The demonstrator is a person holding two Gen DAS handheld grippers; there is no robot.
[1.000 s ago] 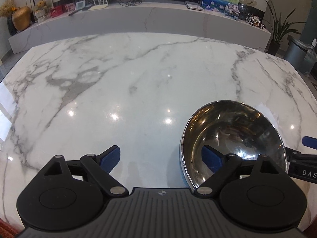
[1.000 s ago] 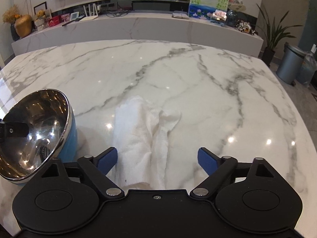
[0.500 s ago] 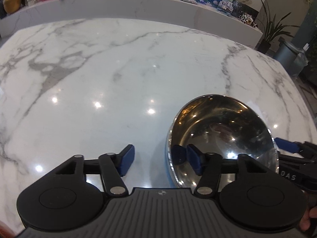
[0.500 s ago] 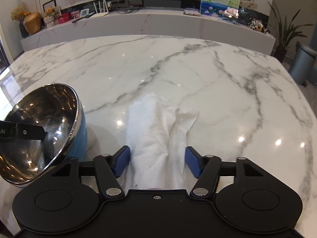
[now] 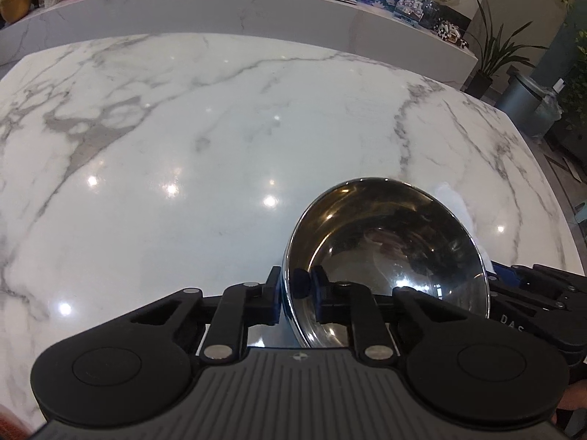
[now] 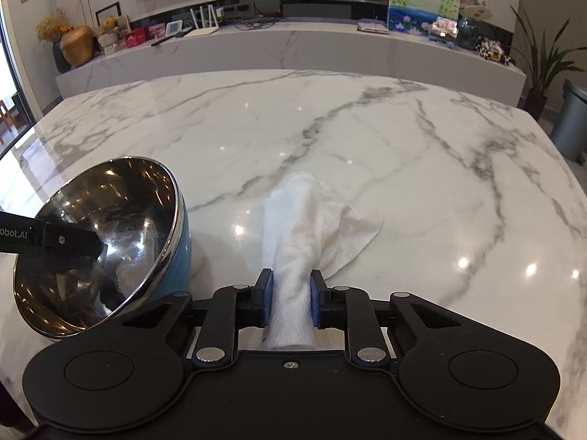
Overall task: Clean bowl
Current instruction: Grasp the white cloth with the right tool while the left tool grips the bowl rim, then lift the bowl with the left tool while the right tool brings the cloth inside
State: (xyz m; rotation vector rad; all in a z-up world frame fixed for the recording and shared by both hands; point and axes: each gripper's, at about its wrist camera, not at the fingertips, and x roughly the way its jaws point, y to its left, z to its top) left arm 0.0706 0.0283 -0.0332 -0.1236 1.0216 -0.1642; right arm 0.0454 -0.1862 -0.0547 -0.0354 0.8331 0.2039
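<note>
I am gripping the bowl (image 5: pixel 385 256) with my left tool (image 5: pixel 293 293): its jaws have just been closing and are now pinching the near-left rim, one pad (image 5: pixel 273 295) outside on the blue shell and one inside on the steel. The bowl is sitting on the bench (image 5: pixel 183 128) at the near side, tilted so its mouth is opening toward my right. It is looking like thin polished steel in a blue outer wall, so I am judging it light and stiff, but slick. A rim pinch is the only real hold on it, and the smooth metal may be sliding or pivoting between the pads if I am pushing hard inside it.

My right tool (image 6: pixel 290 302) has also just been closing, and its pads are now squeezing a bunched neck of the white cloth (image 6: pixel 312 220), which is lying on the bench just right of the bowl with its far end spread flat. The cloth is soft and limp, probably very light, so it is going to droop and trail when I am lifting it. Holding it at the gathered part is giving me a firm wad to wipe with, though the loose tail could be dragging on the bench or catching the bowl's rim.
</note>
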